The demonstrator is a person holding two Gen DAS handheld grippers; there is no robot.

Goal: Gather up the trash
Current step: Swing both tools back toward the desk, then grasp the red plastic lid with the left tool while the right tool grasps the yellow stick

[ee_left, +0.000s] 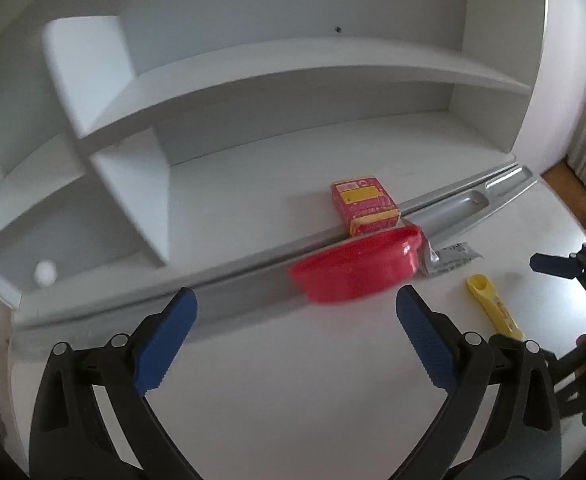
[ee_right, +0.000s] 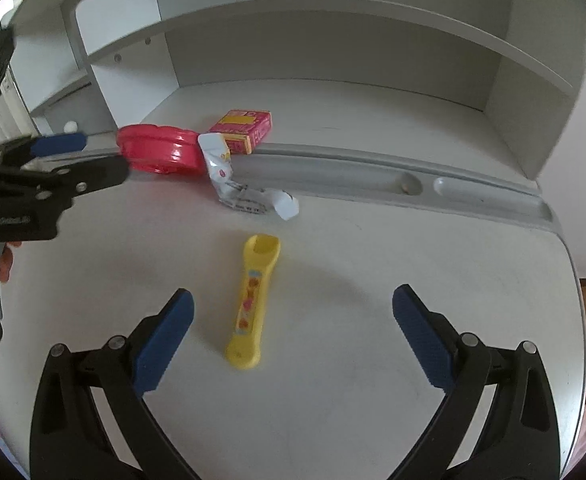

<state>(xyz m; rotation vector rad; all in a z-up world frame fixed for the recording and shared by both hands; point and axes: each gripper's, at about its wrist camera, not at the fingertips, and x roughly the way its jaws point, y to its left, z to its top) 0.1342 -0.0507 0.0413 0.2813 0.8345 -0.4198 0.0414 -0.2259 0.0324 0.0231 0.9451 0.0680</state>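
A red bowl-shaped container point(ee_left: 353, 270) point(ee_right: 159, 148) rests against the grey pen groove of a white desk point(ee_left: 293, 380). Behind it stands a small red and yellow carton point(ee_left: 367, 208) point(ee_right: 243, 130). A crumpled white wrapper point(ee_right: 245, 184) point(ee_left: 451, 260) lies right of the red container. Nearer me lies a yellow spoon point(ee_right: 251, 300) point(ee_left: 491, 308). My left gripper point(ee_left: 297, 336) is open, just short of the red container. My right gripper point(ee_right: 293, 334) is open, its fingers either side of the spoon's handle end, above the desk.
White shelf compartments point(ee_left: 253, 80) rise behind the desk, with a small white ball point(ee_left: 45, 273) in the lower left one. A grey groove tray point(ee_right: 373, 180) runs across the desk. The desk's right edge point(ee_right: 573, 300) drops to a wooden floor.
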